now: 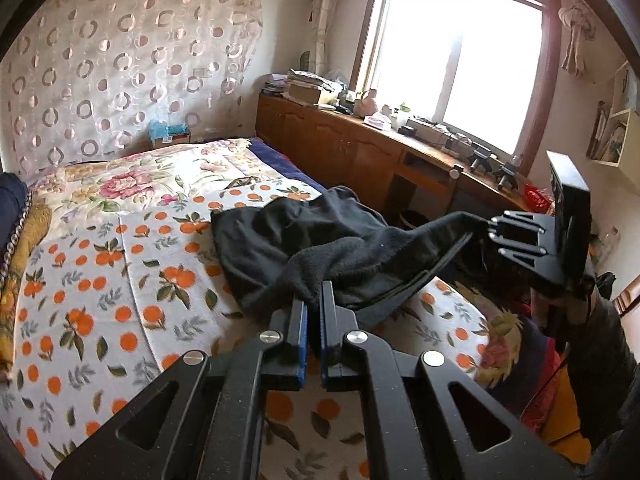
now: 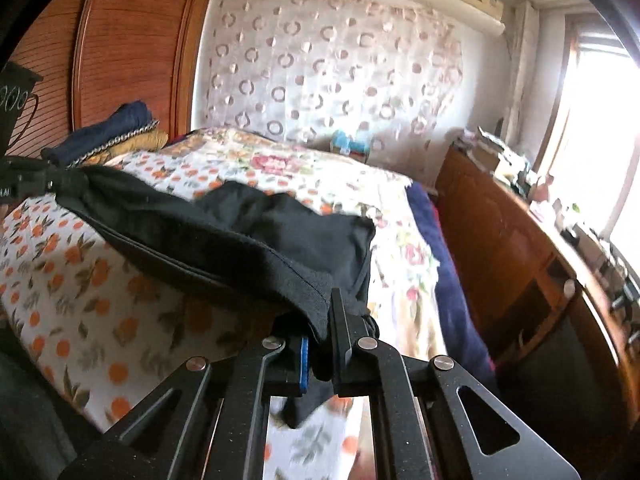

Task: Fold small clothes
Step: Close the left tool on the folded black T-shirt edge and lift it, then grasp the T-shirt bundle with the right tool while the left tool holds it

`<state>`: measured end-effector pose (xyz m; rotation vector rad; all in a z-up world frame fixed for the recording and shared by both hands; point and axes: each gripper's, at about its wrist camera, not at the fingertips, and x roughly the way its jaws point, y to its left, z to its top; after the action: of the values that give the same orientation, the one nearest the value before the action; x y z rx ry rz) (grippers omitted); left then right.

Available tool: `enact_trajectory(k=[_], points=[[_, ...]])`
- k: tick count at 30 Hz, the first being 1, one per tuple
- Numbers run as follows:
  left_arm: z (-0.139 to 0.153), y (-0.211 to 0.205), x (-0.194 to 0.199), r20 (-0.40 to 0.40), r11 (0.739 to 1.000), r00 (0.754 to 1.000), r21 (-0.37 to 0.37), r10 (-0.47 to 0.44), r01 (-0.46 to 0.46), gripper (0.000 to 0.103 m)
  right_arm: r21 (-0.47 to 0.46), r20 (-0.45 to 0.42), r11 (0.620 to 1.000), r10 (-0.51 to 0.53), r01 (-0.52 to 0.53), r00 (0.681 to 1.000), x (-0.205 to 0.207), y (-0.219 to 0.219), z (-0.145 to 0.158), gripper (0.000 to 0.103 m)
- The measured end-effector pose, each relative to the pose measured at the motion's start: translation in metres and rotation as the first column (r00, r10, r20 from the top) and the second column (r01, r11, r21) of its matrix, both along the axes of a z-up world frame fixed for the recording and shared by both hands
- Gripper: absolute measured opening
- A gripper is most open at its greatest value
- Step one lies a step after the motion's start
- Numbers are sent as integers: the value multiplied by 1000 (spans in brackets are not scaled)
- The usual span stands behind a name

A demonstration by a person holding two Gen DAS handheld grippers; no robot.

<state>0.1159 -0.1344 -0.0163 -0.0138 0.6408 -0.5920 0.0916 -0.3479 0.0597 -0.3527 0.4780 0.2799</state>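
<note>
Black garment [image 1: 304,248] is what you have between both tongs: a soft, fleecy, matte piece, rumpled, with a thin piped seam running along its lower edge. It hangs slack in a band between the two grips, while its far part lies bunched on the bedspread [image 1: 120,264], a white cover printed with oranges and leaves.

Your left gripper [image 1: 314,300] is pressed together on one bunched corner of the cloth, the blue pads almost meeting with fabric pinched at the tips. Your right gripper [image 2: 320,320] is likewise clamped on the opposite edge; in the right wrist view, cloth spills over the left finger and a tail of it droops below the jaws. In the left wrist view that right gripper [image 1: 492,228] sits off the bed's side, near the wooden cabinet [image 1: 360,148], the garment's edge pulled up to it.
</note>
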Motion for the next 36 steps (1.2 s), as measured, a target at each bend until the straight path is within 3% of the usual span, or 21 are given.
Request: enact_trajectory(k=[14,19,28,29,30,31,32,33,36], points=[[14,-5,106,-28,999,999,32,43,-42,5,8,27,1000,15,-15,1000,93,15,0,7],[2,-9,149,-70,997,996,60,59,-55,5,18,-27,1000,23,-23,999,133,14,-9,7],[-27,-11,187,-159,994,985,96,60,-46,8,41,-142,999,39,-34,989,186,13,-19,7],[-27,-11,188,-158,994,986,99,58,-43,10,47,-152,998,39,-33,988,189,13,-19,7],[-26,-11,189,-156,994,986,100,54,-39,19,50,-157,998,39,-32,987,192,14,-16,7],[-24,-9,189,-148,994,987,101,56,-41,28,49,-161,998,40,-32,986,194,14,-14,7],[-21,-8,188,-136,994,989,98,59,-46,45,47,-164,998,38,-31,986,196,14,-12,9],[-19,-6,190,-125,995,990,90,59,-48,52,43,-166,999,35,-28,986,199,15,-11,11],[-14,3,191,-119,997,991,62,61,-54,65,24,-154,1000,1,2,988,207,18,-8,32]])
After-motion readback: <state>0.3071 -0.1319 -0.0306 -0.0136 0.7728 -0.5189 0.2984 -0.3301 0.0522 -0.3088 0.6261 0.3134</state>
